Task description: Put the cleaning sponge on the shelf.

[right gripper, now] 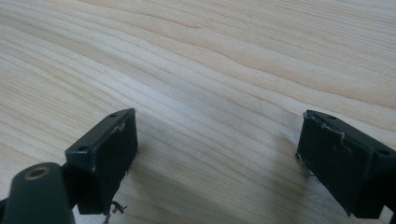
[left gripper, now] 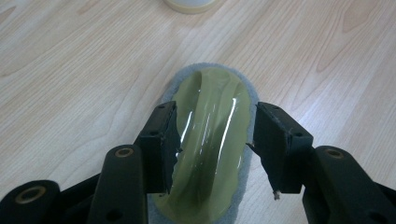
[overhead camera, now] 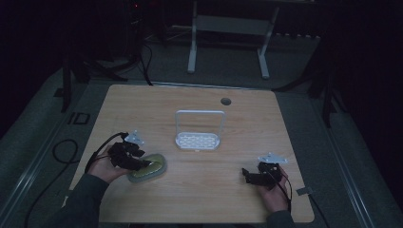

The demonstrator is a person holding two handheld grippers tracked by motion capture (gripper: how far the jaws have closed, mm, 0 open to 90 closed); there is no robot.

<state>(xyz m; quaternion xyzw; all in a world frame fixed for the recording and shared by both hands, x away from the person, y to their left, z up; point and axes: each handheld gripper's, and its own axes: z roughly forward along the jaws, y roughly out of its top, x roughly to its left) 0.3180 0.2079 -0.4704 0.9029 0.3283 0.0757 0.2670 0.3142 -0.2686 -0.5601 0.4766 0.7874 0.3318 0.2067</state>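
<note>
An oval pad [overhead camera: 156,166] with a glossy olive-green top and a grey fuzzy rim lies on the wooden table at the front left. My left gripper [overhead camera: 142,165] reaches over it from the left. In the left gripper view the two black jaws press against the long sides of the pad [left gripper: 212,98]. The left gripper [left gripper: 215,123] is shut on it, and the green film is crumpled at the left jaw. My right gripper [overhead camera: 245,172] rests at the front right, open. In the right gripper view its [right gripper: 217,128] jaws stand wide apart over bare wood.
A white wire rack [overhead camera: 198,140] with a tall hoop handle stands at the table's middle. A round cable hole [overhead camera: 225,101] sits near the far edge. A pale rounded object [left gripper: 189,4] shows beyond the pad. A cable [overhead camera: 64,152] trails off the left side.
</note>
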